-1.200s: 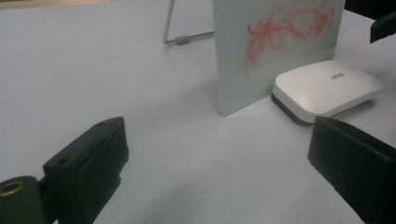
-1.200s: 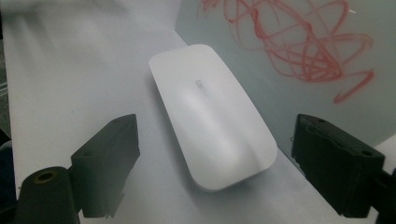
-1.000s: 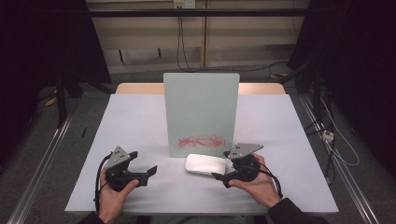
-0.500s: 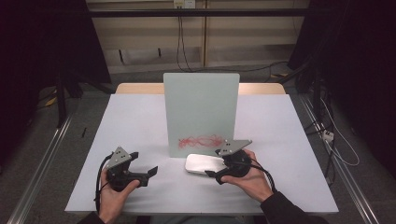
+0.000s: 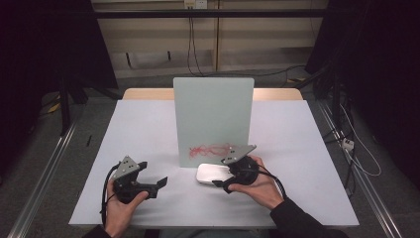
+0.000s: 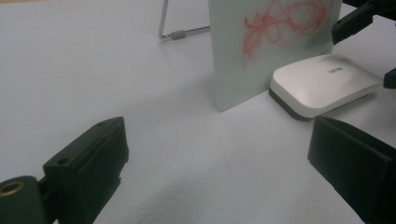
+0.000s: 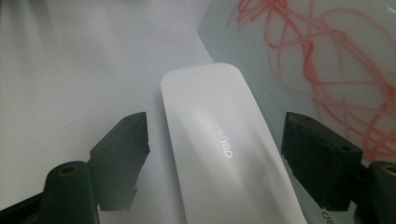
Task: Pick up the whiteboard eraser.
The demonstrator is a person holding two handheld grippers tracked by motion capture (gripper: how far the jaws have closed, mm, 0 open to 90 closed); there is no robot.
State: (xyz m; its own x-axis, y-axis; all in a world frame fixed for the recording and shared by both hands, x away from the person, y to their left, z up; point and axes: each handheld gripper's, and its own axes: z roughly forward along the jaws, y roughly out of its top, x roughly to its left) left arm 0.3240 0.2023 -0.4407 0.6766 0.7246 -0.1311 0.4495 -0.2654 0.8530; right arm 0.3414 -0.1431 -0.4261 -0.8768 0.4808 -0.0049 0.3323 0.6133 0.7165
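I've got the right gripper (image 5: 224, 182) straddling the white board eraser (image 5: 214, 174), which lies flat on the white table (image 5: 148, 129) near the front edge, a little right of the middle. In the right gripper view the eraser (image 7: 219, 149) runs lengthwise between the two black jaws; the jaws have just been closing in, yet I can see bare table between the left pad and the eraser's side, and the right pad stands off too, so no grip: they're parted with the eraser between them. Its maker's name shows in grey on top.

Just behind the eraser stands the pale green drawing board (image 5: 214, 119), upright, its lower part scrawled with red marker lines (image 5: 210, 148). In the left gripper view the eraser (image 6: 322, 84) sits right at the board's foot (image 6: 261, 51), touching or nearly so; I can't tell which. A wire stand (image 6: 180, 33) props the board from behind.

My left gripper (image 5: 153, 186) rests near the front left of the table, well apart from the eraser, jaws wide with nothing between them.
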